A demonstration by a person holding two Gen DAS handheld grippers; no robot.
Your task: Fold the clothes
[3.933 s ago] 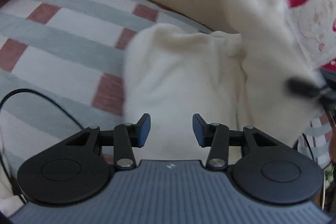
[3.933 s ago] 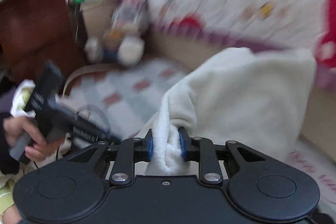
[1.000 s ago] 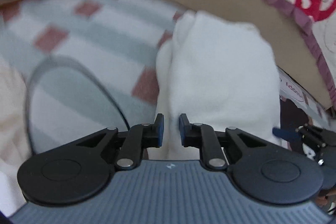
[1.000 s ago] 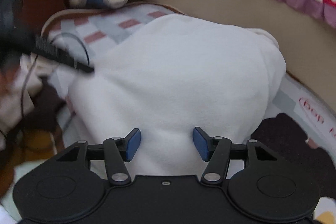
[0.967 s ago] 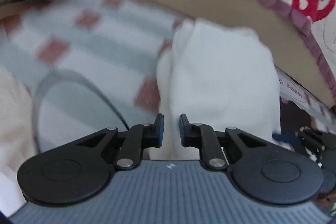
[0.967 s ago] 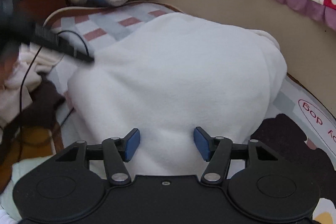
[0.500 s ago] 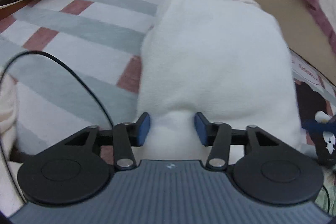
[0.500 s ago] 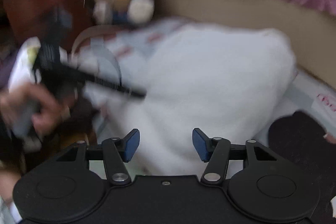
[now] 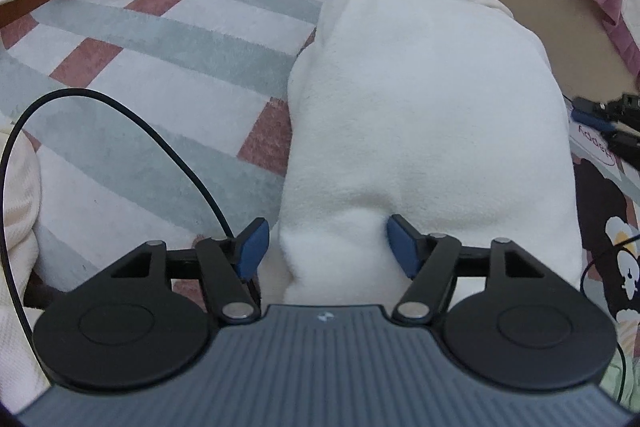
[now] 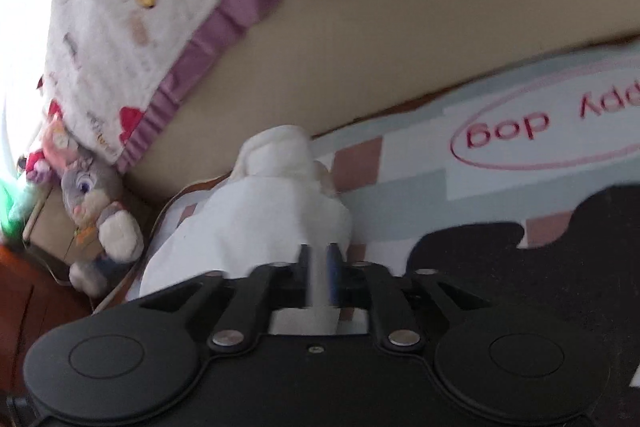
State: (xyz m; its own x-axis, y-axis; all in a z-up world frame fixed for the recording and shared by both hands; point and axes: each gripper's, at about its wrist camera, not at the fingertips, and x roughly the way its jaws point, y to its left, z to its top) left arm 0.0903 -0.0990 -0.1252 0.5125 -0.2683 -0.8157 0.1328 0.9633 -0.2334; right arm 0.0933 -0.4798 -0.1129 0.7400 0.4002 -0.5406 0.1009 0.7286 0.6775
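A rug [image 9: 168,67] patterned with white, grey-green and reddish blocks covers the floor, and near its far edge a pink oval with lettering [image 10: 552,131] is printed on it. A folded white fleece garment [image 9: 424,115] lies flat on the rug. A black cable [image 9: 120,107] loops across it, and a plush rabbit [image 10: 96,211] sits at its corner.

We list the left gripper [image 9: 326,245]: ribbed slate-grey housing, black round-ended linkages, silver pivot screws, blue finger pads [image 9: 251,247]. The right gripper [image 10: 318,277]: smooth black housing, matching linkages and screws, blue pads.
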